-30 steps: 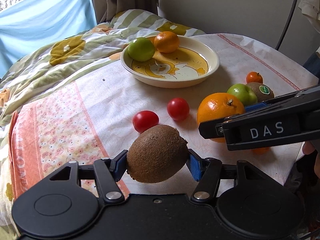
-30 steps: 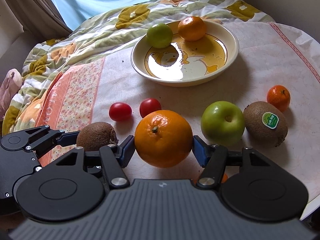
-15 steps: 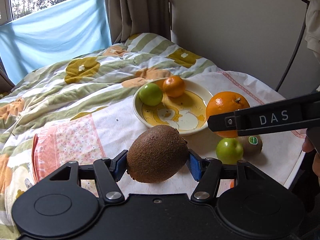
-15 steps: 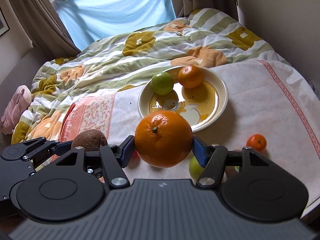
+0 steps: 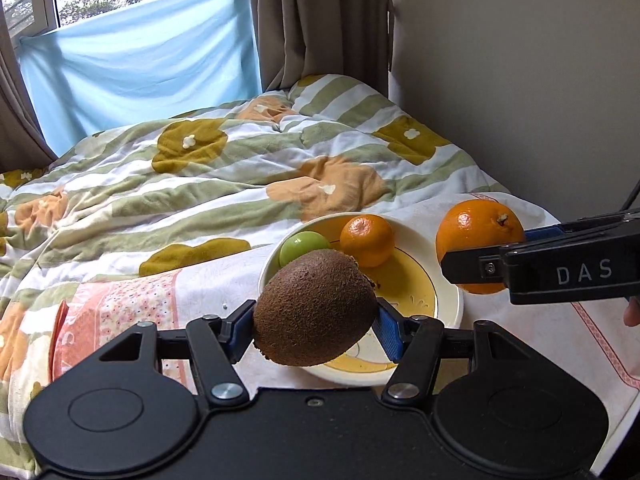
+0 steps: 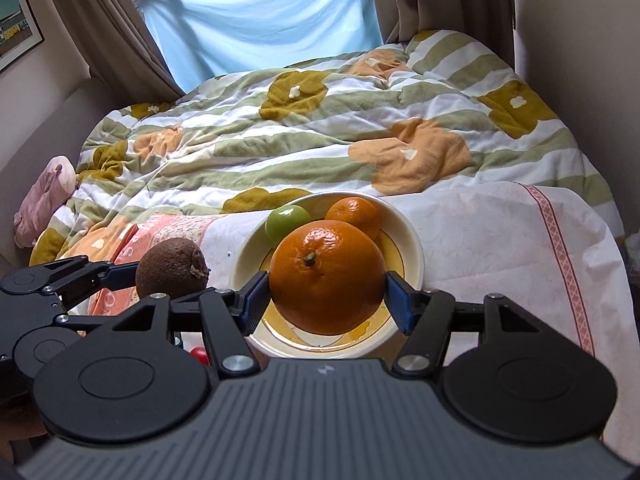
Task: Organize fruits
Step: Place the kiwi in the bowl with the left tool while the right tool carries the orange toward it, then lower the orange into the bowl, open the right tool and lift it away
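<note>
Your left gripper had its fingers clamped on the kiwi, and your right gripper had its fingers clamped on the large orange. Beyond both sets of fingertips sat the plate, holding a green apple and a mandarin.

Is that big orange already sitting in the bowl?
No, the big orange is clamped in the right gripper above the bowl, not resting inside.
</note>
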### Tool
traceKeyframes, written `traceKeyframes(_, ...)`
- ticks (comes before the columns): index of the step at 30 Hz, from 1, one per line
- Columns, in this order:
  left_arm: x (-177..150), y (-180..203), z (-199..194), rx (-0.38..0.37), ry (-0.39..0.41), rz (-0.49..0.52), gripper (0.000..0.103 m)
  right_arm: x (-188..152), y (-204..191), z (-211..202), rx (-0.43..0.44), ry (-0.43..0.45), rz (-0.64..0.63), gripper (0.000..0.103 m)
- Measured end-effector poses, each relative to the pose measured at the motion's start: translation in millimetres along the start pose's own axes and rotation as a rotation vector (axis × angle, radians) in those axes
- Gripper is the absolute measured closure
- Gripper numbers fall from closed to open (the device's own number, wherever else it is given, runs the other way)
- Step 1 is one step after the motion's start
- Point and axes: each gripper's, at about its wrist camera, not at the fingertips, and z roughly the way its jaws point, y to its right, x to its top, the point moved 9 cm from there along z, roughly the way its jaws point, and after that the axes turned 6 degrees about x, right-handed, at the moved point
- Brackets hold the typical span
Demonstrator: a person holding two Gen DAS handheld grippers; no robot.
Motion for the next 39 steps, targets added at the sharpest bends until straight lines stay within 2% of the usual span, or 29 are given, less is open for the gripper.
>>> traceKeyframes(10, -5.9, 20.0, 76.4, 0.056, -0.110, 0.006, 0.037, 11.5, 49.5, 50.0, 0.058, -0.107, -0.027, 0.027)
traceKeyframes(18, -11.5, 29.4, 97.6, 0.102, -0.150, 0.038, 0.036, 10.5, 59.0, 63.6, 0.085, -0.148, -0.046, 0.027)
traceKeyframes(19, -10.9, 30.2, 97.2, 0.107, -0.145, 0.041, 0.034, 10.6, 59.7, 63.7, 0.086, -0.151, -0.049, 0.027)
traceKeyframes(21, -7.6, 31.7, 94.6, 0.113, -0.138, 0.044, 0.013, 10.9, 60.5, 63.1, 0.087, -0.155, -0.053, 0.027)
traceKeyframes(23, -4.4, 31.7, 88.9, 0.128, -0.120, 0.047, 0.007, 11.6, 60.9, 62.5, 0.086, -0.153, -0.052, 0.027)
traceKeyframes(31, -1.8, 31.1, 58.3, 0.142, -0.108, 0.047, 0.007, 18.5, 54.6, 48.3, 0.084, -0.132, -0.062, 0.026)
traceKeyframes(39, -5.8, 23.7, 24.9, 0.102, -0.098, -0.007, 0.007, 20.7, 39.0, 49.8, 0.081, -0.145, -0.100, 0.026)
